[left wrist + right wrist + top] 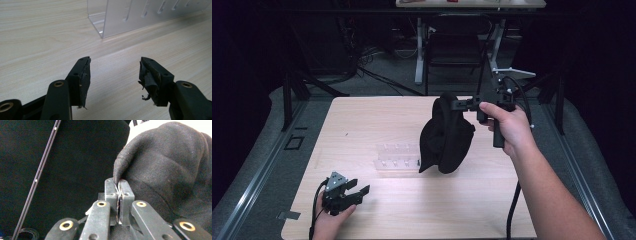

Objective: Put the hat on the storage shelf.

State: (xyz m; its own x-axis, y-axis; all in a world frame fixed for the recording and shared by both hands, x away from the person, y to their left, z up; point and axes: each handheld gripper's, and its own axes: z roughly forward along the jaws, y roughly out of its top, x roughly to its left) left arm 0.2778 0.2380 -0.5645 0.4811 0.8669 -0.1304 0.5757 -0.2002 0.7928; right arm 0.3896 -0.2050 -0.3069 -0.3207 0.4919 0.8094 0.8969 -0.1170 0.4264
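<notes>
A black cloth item (447, 137), like a soft cap or bag, hangs above the middle of the light wooden table (362, 120). My right gripper (457, 104) is shut on its upper edge and holds it up. In the right gripper view the closed jaws pinch a fold of the black cloth (172, 170) at the right gripper (118, 183). My left gripper (359, 192) rests low at the table's near left, open, with nothing between its jaws. In the left gripper view the left gripper (115, 72) stands open over bare wood, pointing at a clear plastic rack (140, 15).
The clear plastic rack (396, 157) with slots lies on the table just left of the hanging cloth. A chair and desk legs (452, 50) stand beyond the far edge. Metal rails (257, 170) run along the table's left side.
</notes>
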